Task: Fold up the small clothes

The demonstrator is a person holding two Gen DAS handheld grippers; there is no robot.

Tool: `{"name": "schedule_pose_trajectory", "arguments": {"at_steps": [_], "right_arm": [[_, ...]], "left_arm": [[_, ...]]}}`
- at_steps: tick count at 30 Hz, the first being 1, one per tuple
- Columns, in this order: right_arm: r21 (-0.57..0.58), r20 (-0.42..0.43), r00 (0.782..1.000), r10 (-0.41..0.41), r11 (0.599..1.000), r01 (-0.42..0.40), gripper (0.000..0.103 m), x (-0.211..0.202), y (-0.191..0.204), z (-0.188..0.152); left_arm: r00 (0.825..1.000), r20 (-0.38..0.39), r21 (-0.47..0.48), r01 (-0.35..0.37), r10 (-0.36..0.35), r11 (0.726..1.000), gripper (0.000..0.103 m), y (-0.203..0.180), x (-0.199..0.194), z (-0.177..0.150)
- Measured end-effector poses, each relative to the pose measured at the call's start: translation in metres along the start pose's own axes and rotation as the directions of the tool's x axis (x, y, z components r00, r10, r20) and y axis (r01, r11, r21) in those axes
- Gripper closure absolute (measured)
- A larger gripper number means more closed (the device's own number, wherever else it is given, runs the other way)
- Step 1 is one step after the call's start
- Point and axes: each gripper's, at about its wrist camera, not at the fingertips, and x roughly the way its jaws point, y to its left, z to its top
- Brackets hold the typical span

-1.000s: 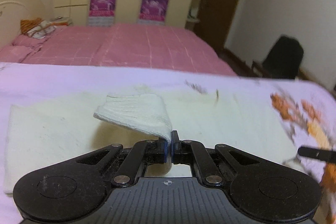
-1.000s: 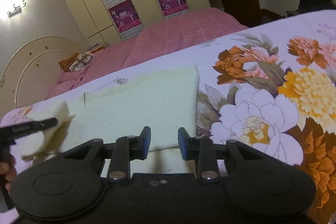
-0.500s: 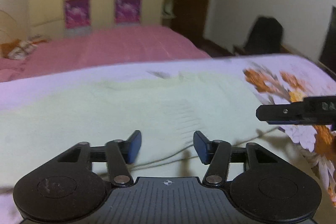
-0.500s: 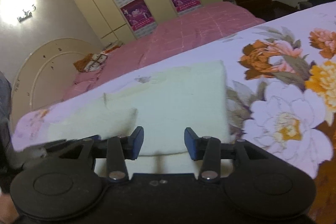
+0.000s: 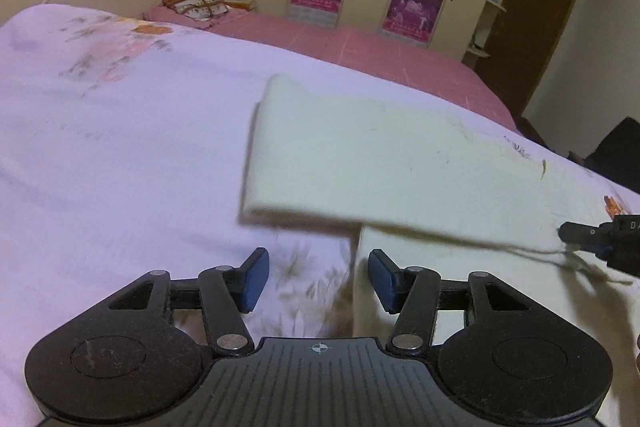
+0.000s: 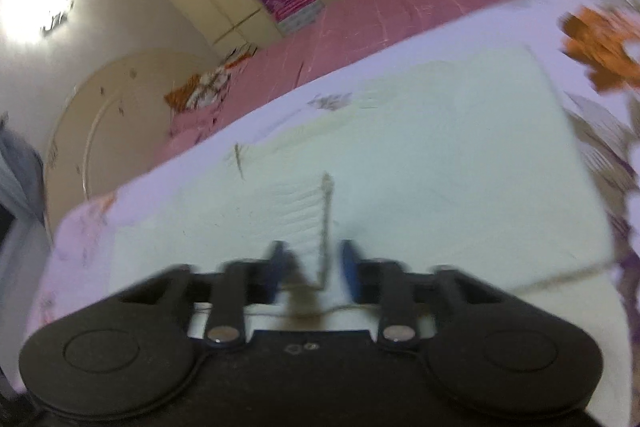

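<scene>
Left of the left gripper lies only the lilac flowered sheet. This gripper's jaws stand half open with nothing between them (sheet alone shows in the gap). The cream cloth begins just ahead of its right finger and runs ahead and to the right, its upper layer lifted off the lower one. At the far right, the right gripper has its jaws narrow, just closing around a raised ridge of cloth; blur hides whether the pads pinch it.
</scene>
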Motion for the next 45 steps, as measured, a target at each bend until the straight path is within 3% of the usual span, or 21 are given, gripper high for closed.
{"name": "schedule_pose_trajectory", "arguments": {"at_steps": [2, 6, 12, 17, 23, 27, 31, 45], "right_arm": [[-0.045, 0.013, 1.000, -0.014, 0.999, 0.015, 0.096, 0.002, 0.013, 0.006], [-0.120, 0.129, 0.991, 0.046, 0.992, -0.031, 0.096, -0.022, 0.040, 0.028], [-0.210, 0.201, 0.976, 0.079, 0.977, -0.036, 0.096, -0.046, 0.065, 0.053], [-0.183, 0.245, 0.968, 0.051, 0.983, -0.005, 0.096, -0.062, 0.046, 0.058], [-0.155, 0.243, 0.970, 0.025, 0.988, 0.013, 0.096, -0.065, 0.029, 0.061], [-0.161, 0.255, 0.967, 0.024, 0.987, 0.018, 0.096, -0.070, 0.028, 0.062], [-0.153, 0.261, 0.965, 0.003, 0.988, 0.038, 0.096, -0.076, 0.018, 0.056], [-0.078, 0.256, 0.959, -0.122, 0.986, 0.146, 0.096, -0.097, -0.043, 0.033]], "left_arm": [[1.000, 0.002, -0.002, 0.017, -0.017, 1.000, 0.049, -0.005, 0.003, 0.005], [1.000, 0.000, 0.017, 0.014, -0.014, 1.000, 0.049, -0.022, 0.013, 0.008], [1.000, 0.003, -0.009, 0.006, -0.006, 1.000, 0.049, -0.029, 0.016, 0.008], [0.999, 0.025, -0.077, 0.040, -0.038, 0.996, 0.049, -0.024, 0.018, 0.015], [0.999, 0.039, -0.084, 0.039, -0.036, 0.996, 0.049, -0.029, 0.021, 0.020], [1.000, -0.018, -0.048, -0.019, 0.019, 0.999, 0.049, -0.030, 0.035, 0.022], [0.998, -0.024, 0.055, -0.054, 0.056, 0.997, 0.049, -0.041, 0.036, 0.020], [0.999, -0.024, 0.070, -0.040, 0.042, 0.997, 0.049, -0.039, 0.034, 0.019]]}}
